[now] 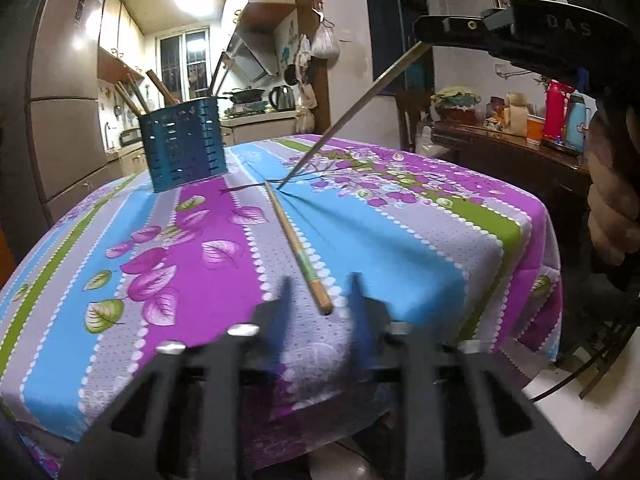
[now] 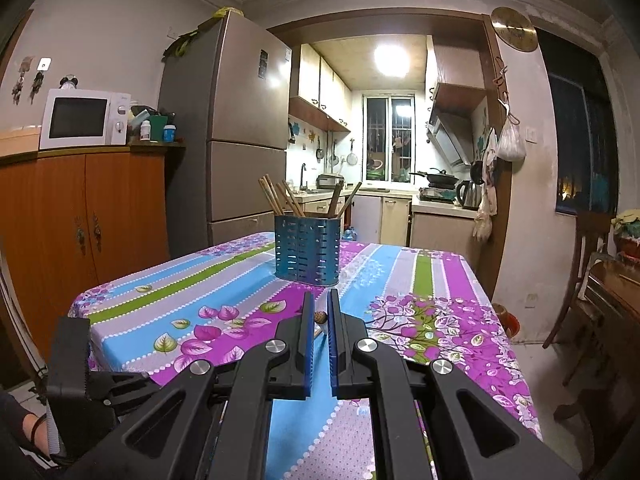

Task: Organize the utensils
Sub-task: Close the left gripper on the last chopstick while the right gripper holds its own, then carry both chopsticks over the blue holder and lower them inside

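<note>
Left gripper (image 1: 320,292): jaws open, straddling butt of bamboo chopstick (image 1: 298,250) lying mid-tabletop, no contact. Right gripper (image 2: 318,312): clamped on second chopstick (image 1: 352,106) (tip touching cloth). Blue utensil holder (image 2: 307,248) near far edge.

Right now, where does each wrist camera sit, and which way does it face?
Left wrist: on the left gripper, low over the tablecloth, facing the lying chopstick and the blue holder; its own fingers and the right gripper show.
Right wrist: on the right gripper, facing the blue holder and the kitchen; its own fingers, shut on the held chopstick, and the left gripper at lower left show.
Shared: blue holder, tablecloth, kitchen.
</note>
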The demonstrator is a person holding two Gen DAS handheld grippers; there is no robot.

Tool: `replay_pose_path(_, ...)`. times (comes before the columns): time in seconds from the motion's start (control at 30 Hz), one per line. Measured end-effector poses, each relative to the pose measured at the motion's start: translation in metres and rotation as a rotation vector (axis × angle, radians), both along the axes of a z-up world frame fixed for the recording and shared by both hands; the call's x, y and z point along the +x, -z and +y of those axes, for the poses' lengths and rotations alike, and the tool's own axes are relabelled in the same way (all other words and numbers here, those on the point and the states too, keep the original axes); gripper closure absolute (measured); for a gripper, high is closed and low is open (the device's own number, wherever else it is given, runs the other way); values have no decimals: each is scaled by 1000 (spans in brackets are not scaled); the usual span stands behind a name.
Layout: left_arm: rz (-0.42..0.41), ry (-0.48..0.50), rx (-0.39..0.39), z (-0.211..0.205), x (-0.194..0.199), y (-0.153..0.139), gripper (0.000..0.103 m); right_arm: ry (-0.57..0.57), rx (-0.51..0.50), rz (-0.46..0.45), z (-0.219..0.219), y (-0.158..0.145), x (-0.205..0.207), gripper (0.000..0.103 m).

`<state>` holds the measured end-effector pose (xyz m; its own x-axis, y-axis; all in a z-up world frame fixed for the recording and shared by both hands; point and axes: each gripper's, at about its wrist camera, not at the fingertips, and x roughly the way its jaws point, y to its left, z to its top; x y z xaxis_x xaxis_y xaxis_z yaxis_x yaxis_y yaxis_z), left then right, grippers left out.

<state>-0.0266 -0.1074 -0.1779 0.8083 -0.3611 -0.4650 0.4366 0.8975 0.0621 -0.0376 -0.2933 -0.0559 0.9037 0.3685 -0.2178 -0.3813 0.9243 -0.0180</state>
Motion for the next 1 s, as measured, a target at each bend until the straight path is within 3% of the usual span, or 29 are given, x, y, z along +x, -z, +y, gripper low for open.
replay_pose_path(0.03, -4, 3, 3, -2, -1, 1, 94, 0, 1, -1, 0, 0, 0, 96)
replay_pose_path(0.33, -57, 2, -8, -1, -5, 7, 92, 0, -4, 1, 1, 3, -3, 96)
replay_pose_path(0.57, -34, -23, -16, 6, 0, -2, 96, 11, -5, -25, 3, 3, -6, 96)
replay_pose_path(1.0, -298, -60, -41, 14, 2, -89, 98, 4, -24, -119, 3, -25, -3, 96)
